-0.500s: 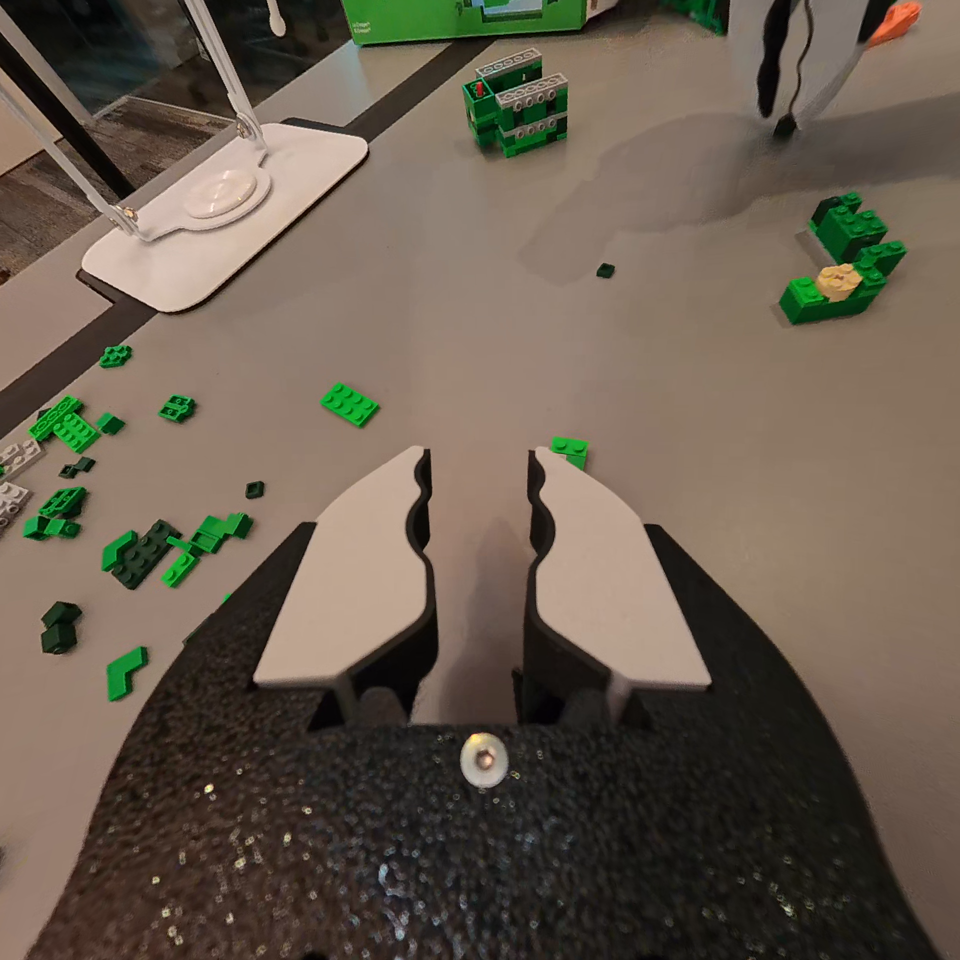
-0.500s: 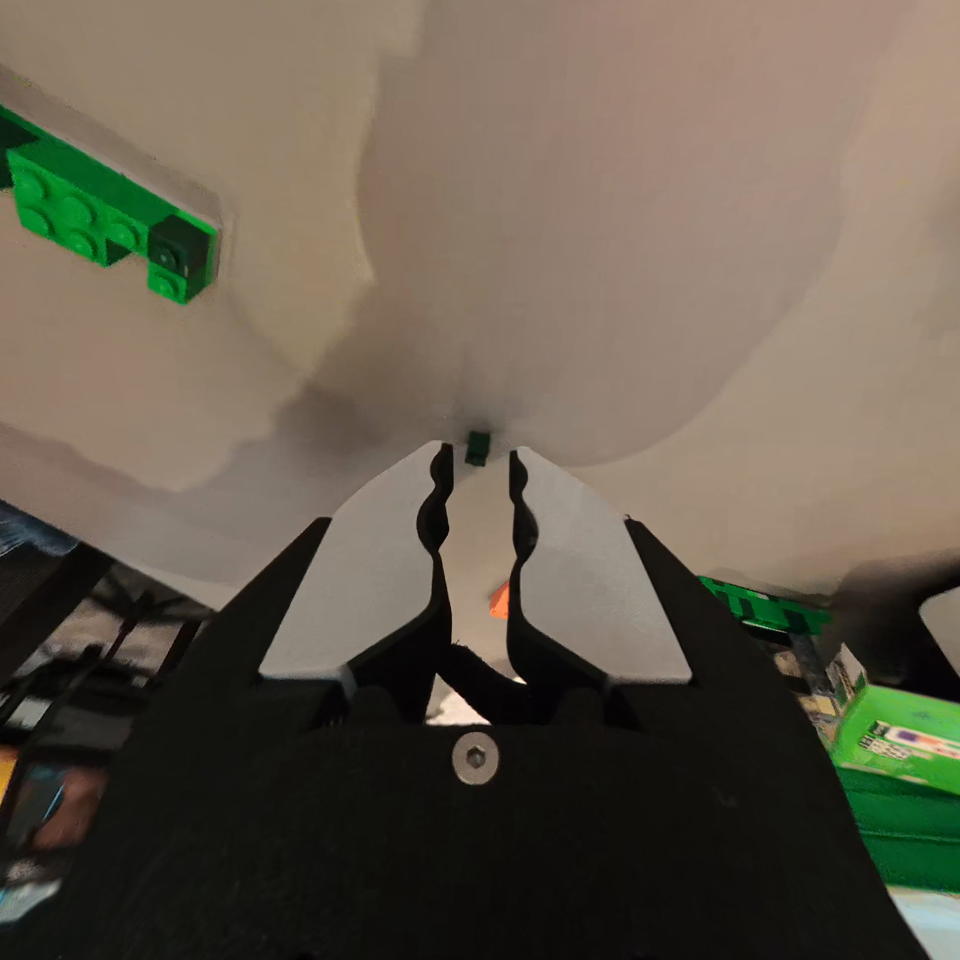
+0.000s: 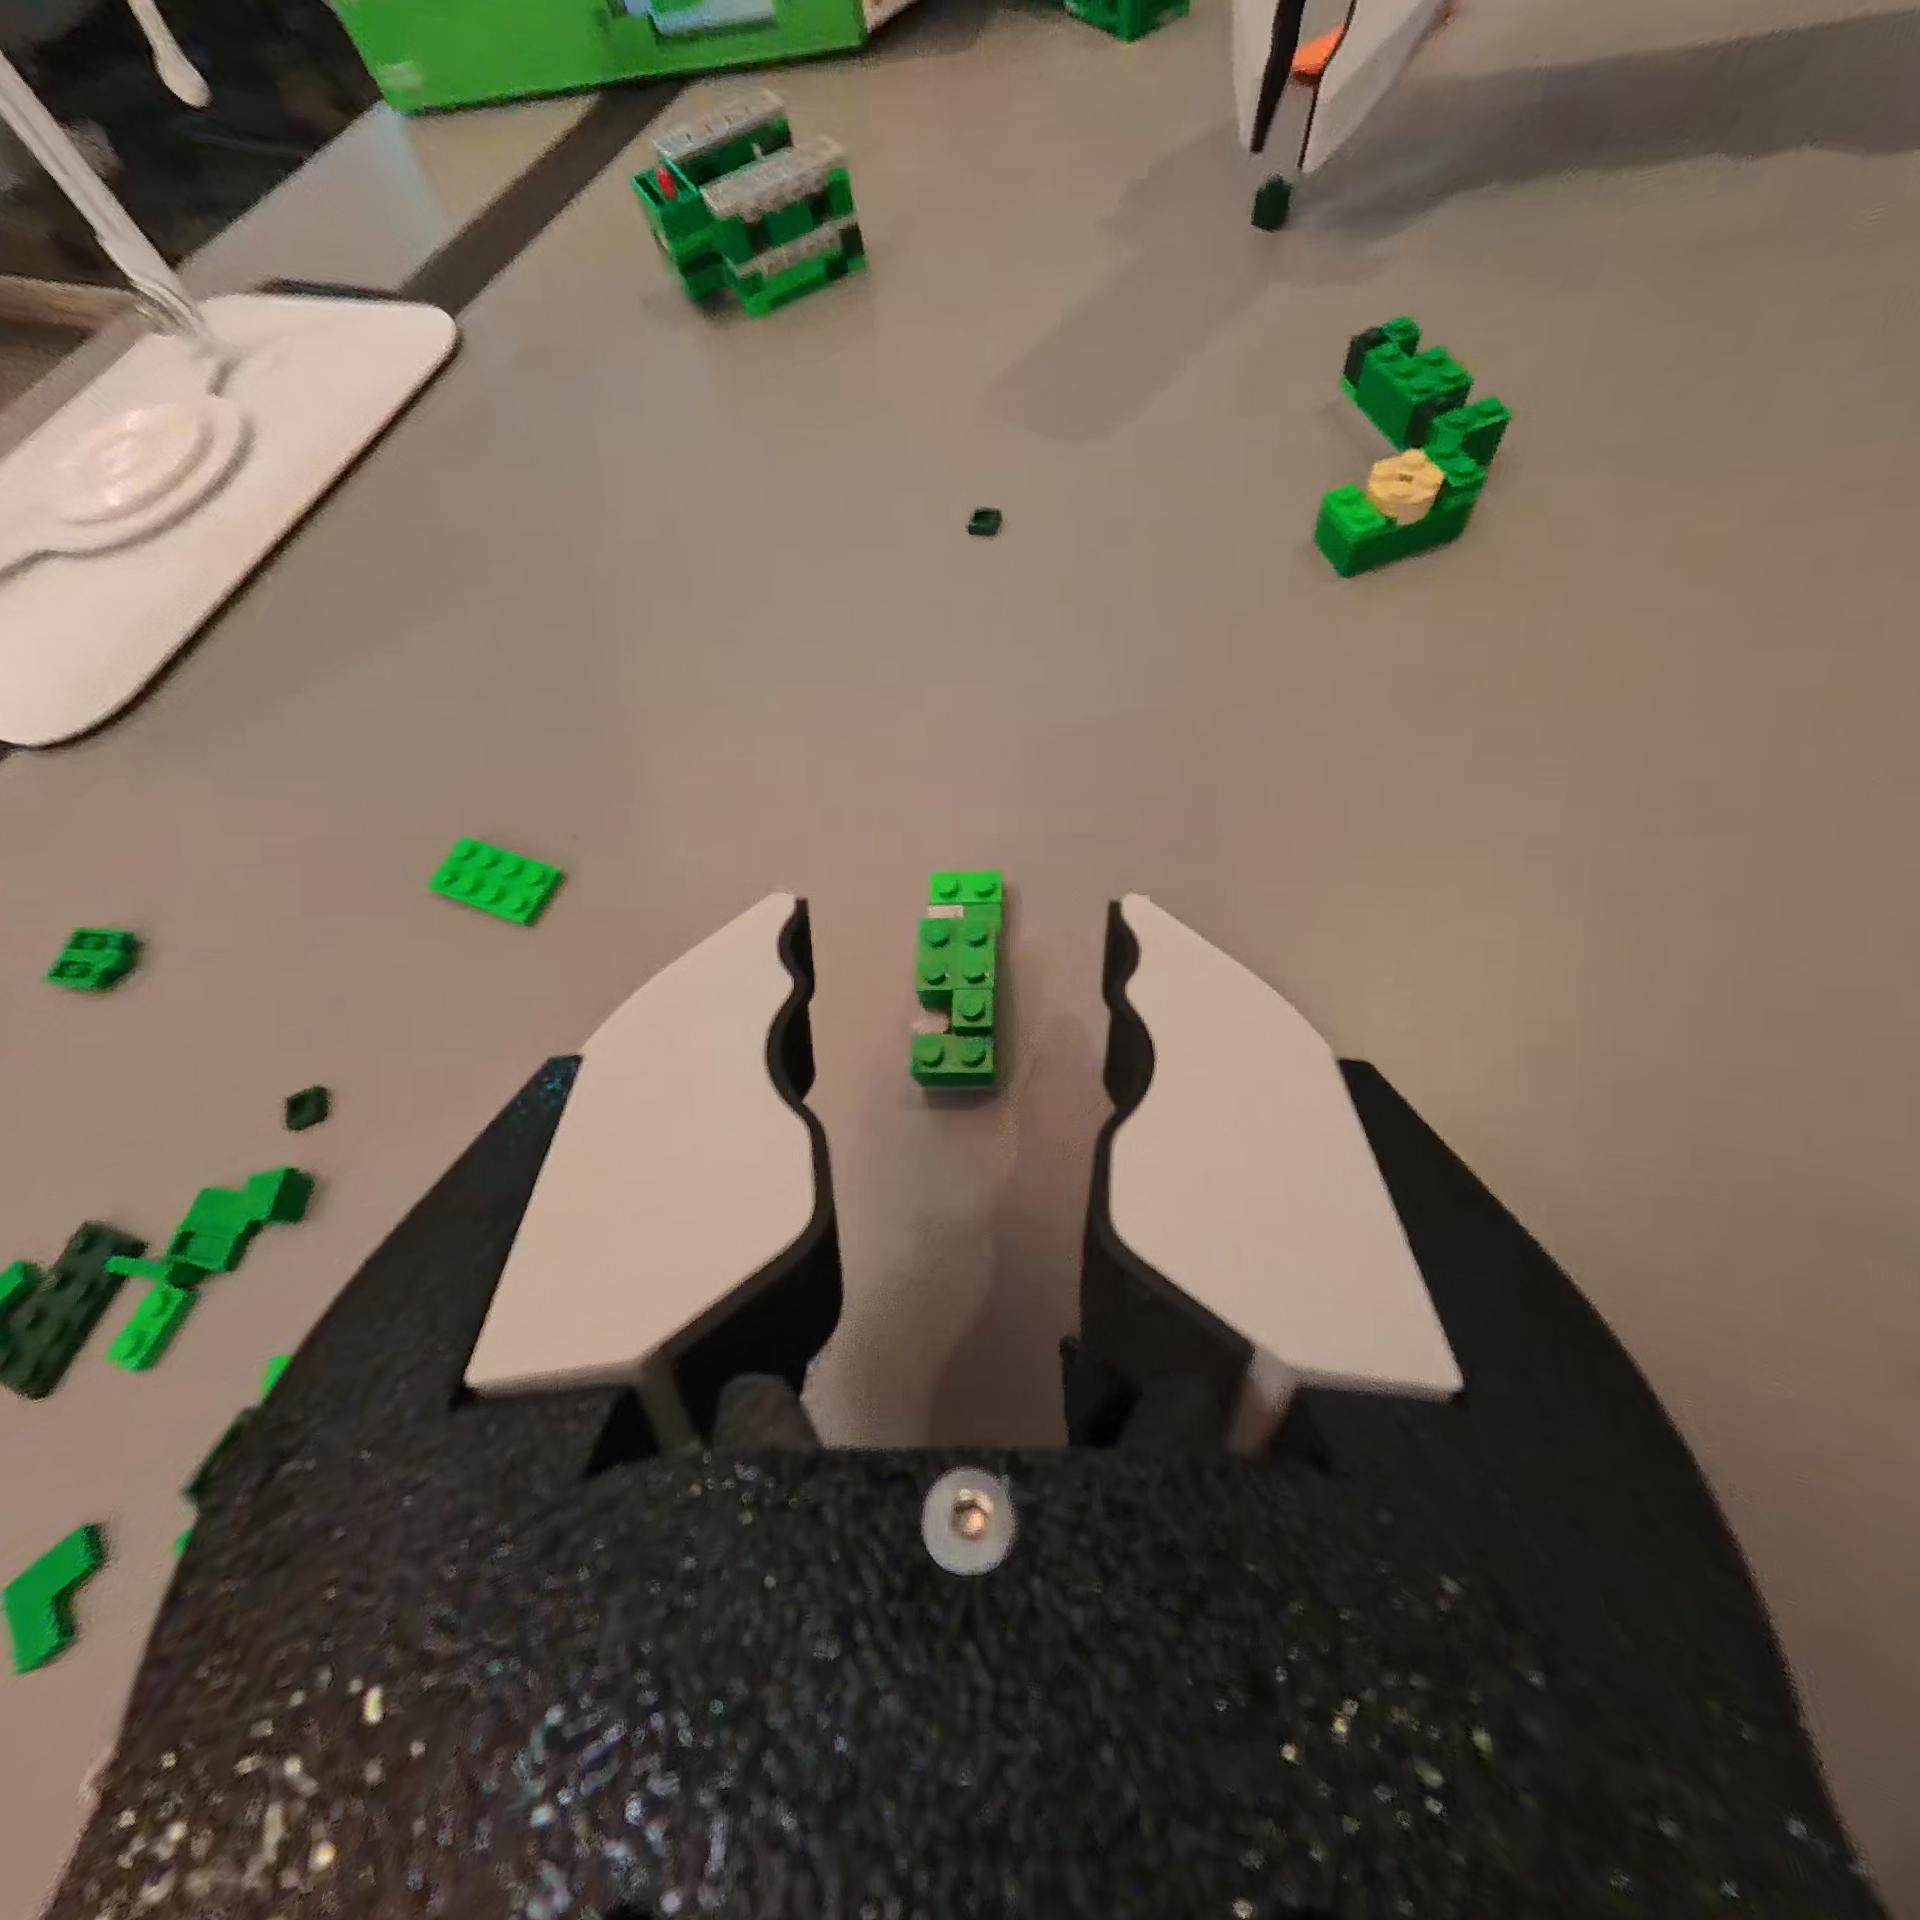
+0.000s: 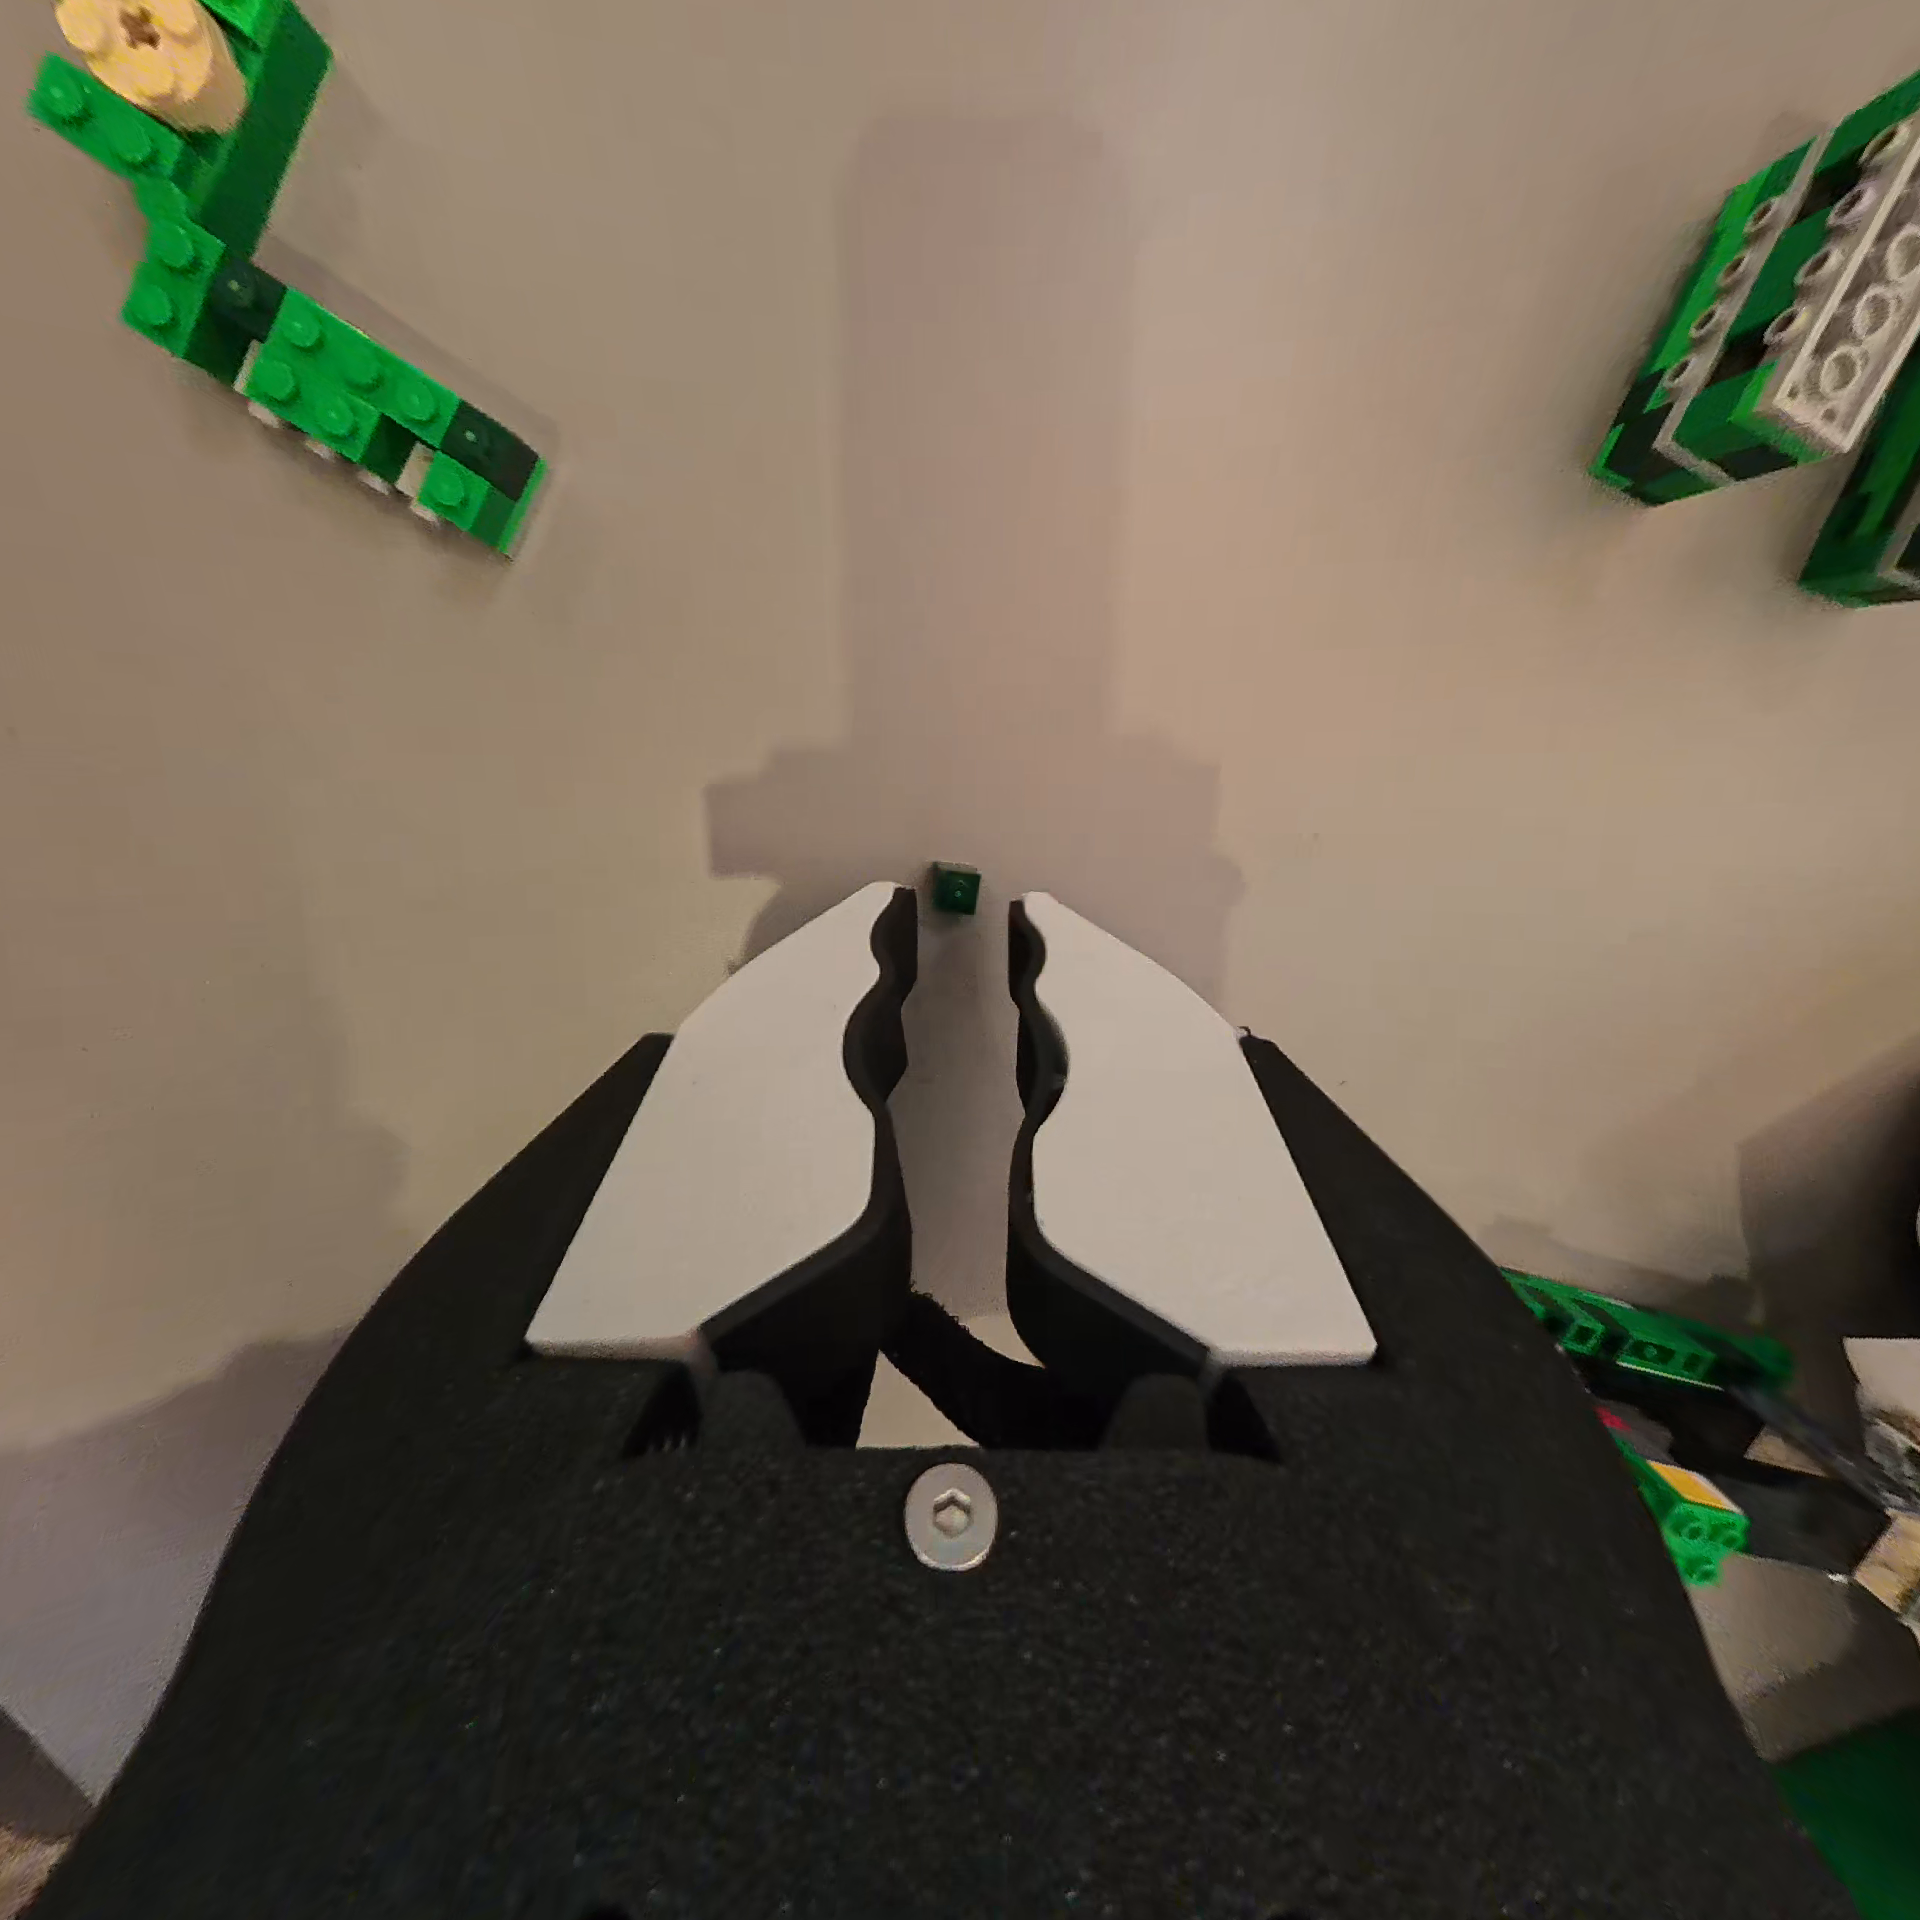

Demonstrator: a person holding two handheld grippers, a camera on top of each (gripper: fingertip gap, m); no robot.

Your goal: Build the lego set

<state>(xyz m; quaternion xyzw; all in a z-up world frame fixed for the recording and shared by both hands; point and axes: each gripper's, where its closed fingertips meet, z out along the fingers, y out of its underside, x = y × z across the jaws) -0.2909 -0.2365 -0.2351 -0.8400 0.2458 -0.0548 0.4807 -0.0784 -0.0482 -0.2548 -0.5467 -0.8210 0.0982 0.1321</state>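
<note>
My left gripper [image 3: 956, 912] is open, low over the grey table [image 3: 1039, 707]. A small green brick assembly [image 3: 961, 987] lies on the table between its fingers, touching neither. My right gripper [image 4: 964, 906] is narrowly open, pointing down at the table. A tiny dark green piece [image 4: 956, 890] lies just beyond its fingertips, not gripped. The left wrist view also shows the right gripper [image 3: 1288, 104] at the far right with that piece [image 3: 1270, 203] below its tips.
A green and tan build [image 3: 1413, 457] [image 4: 270, 301] sits to the right. A larger green and grey block [image 3: 753, 223] [image 4: 1787, 343] stands farther back. A dark tile [image 3: 983, 522], a green plate [image 3: 496, 881], loose pieces [image 3: 135, 1278], a white lamp base [image 3: 187, 488] and a green box [image 3: 623, 42] are around. The gap from one gripper's tips to the other's is roughly 30 cm.
My left gripper has opened wider and moved so the small green assembly now lies between its fingers. My right gripper has pulled back from the table; the tiny piece stays at its tips.
</note>
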